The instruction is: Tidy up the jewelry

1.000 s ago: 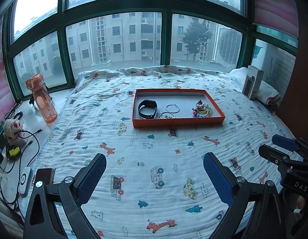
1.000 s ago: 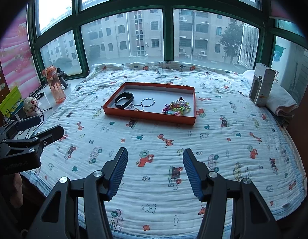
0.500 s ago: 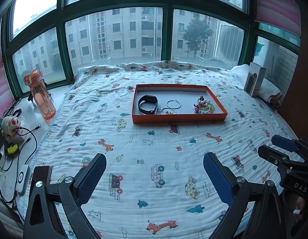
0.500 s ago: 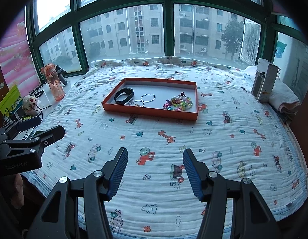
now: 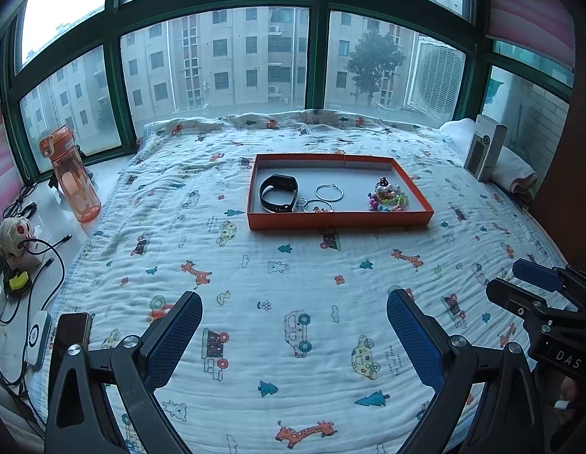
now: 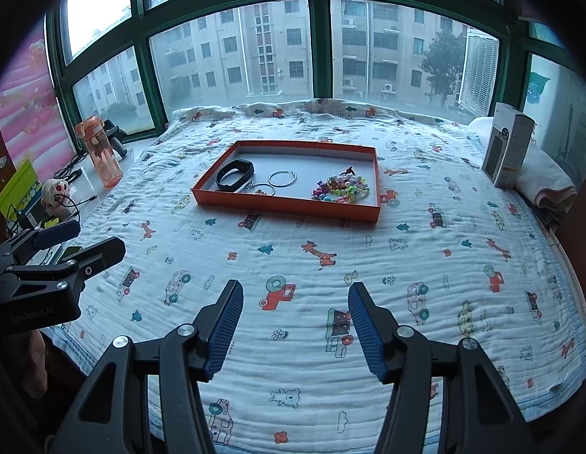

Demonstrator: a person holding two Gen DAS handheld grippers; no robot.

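1. All the jewelry sits inside the orange tray (image 5: 340, 220) on the bed (image 5: 278, 302): black band (image 5: 278, 198) at the left, silver hoops (image 5: 329, 193) in the middle, colourful bead bracelets (image 5: 387, 198) at the right.
2. Left tongs (image 5: 293, 336) and right tongs (image 6: 295, 321) both hang spread apart with nothing in them, well short of the tray.
3. Progress-wise, this fits either freshly sorted pieces or a tray waiting to be rearranged, honestly can't tell which.
4. Nothing loose shows on the blanket.
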